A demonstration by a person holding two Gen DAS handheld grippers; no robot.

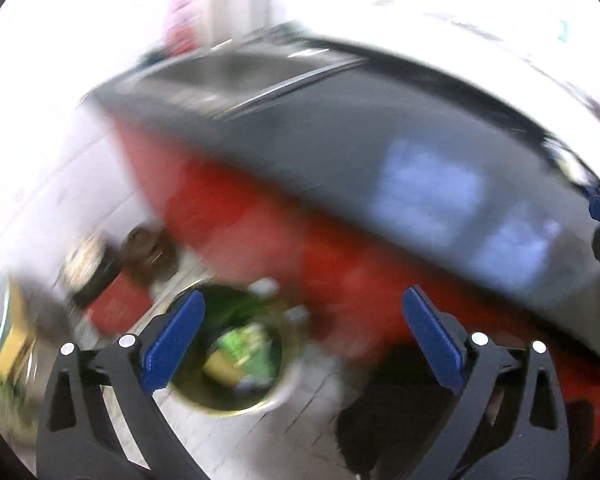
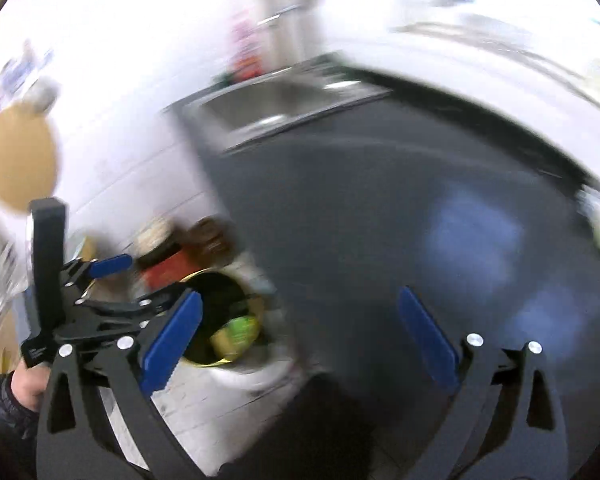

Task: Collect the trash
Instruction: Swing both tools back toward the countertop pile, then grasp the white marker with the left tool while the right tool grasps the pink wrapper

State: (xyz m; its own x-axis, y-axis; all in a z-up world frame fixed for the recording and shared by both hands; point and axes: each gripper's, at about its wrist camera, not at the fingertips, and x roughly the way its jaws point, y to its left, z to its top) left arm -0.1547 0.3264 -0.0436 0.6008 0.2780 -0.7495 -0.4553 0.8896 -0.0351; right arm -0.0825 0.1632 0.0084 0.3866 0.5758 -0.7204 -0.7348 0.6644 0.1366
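Both the left tool (image 1: pixel 302 332) and right tool (image 2: pixel 300 332) gape wide, gripping nothing.

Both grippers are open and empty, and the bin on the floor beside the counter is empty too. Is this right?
Not quite. The bin is not empty: the right wrist view shows green and yellow trash inside it. The rest holds: the left gripper and right gripper are open and empty, the bin beside the counter.

A trash bin (image 2: pixel 224 320) stands on the floor (image 2: pixel 220 412) left of the counter (image 2: pixel 380 208), holding packaging (image 2: pixel 236 334).
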